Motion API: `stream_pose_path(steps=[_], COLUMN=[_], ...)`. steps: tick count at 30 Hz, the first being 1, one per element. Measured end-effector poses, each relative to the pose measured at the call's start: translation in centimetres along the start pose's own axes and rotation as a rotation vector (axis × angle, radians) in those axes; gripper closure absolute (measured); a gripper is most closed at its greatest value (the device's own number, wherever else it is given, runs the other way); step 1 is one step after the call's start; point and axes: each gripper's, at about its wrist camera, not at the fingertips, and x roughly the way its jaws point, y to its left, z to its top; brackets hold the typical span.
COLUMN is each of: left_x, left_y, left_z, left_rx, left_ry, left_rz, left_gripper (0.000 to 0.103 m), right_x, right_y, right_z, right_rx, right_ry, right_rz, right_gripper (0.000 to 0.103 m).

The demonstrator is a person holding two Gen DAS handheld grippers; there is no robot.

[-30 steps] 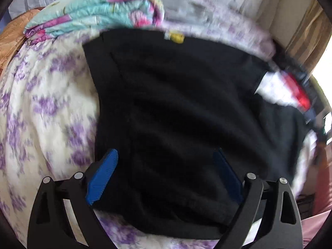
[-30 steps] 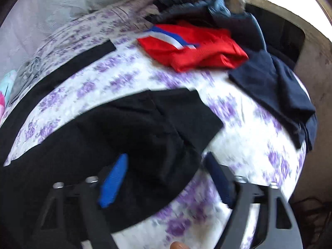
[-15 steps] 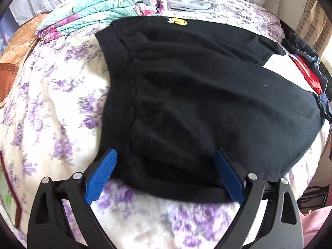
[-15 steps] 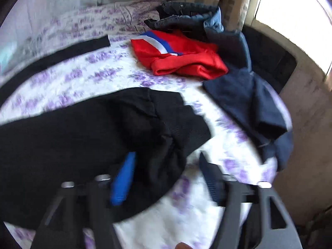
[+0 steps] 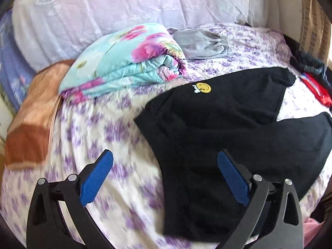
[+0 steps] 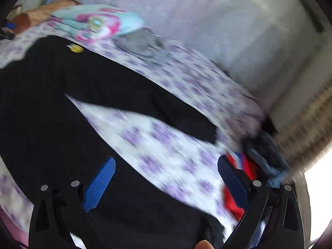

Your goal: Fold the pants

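Black pants with a yellow smiley patch lie spread flat on the purple-flowered bed sheet, legs apart toward the right. My left gripper is open and empty above the waistband's near corner. In the blurred right wrist view the pants fill the left side, with a strip of sheet between the two legs. My right gripper is open and empty above the sheet beside the near leg.
A folded turquoise floral quilt and a grey garment lie at the back by white pillows. An orange-brown cushion is at the left. Red clothing and dark blue clothes lie at the bed's right end.
Both grippers have pulled back and swung their views toward the headboard. The right gripper has turned from the near leg's hem to the gap between the legs. Both stay open.
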Motion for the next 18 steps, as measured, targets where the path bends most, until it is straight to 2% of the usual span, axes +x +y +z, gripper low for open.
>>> stream_pose_path(steps=[2,4,8,12,14,18], left_x=[1.4,3.4,6.8,10.3,12.5,16.1], left_y=[-0.1,0.7,3.1,5.2,5.6,5.8], left_z=[1.5,3.3,5.5,7.4,8.1,8.7], left_rx=[0.037,0.085,0.091,0.100,0.130,0.148], left_ry=[0.011,0.037,0.075,0.104,0.131,0.212], left_rz=[-0.012,-0.061,-0.118,-0.224,-0.265,-0.368], left_gripper=[0.005,0.005,0.005,0.005,0.005,0.005], right_x=[1.9,4.4,10.3,16.1,18.7,21.6], right_y=[0.1,-0.1,0.7,2.7,3.6,5.7], right_z=[4.5,8.7,14.9,18.1,19.5,20.8], right_rx=[0.002,0.015,0.006,-0.085,-0.127,-0.237], right_ry=[-0.019,-0.030,0.020,0.077,0.104,0.135], right_rz=[0.158,0.284,0.437,0.507,0.554,0.583], right_gripper=[0.004,0.004,0.005,0.027,0.027,0.027])
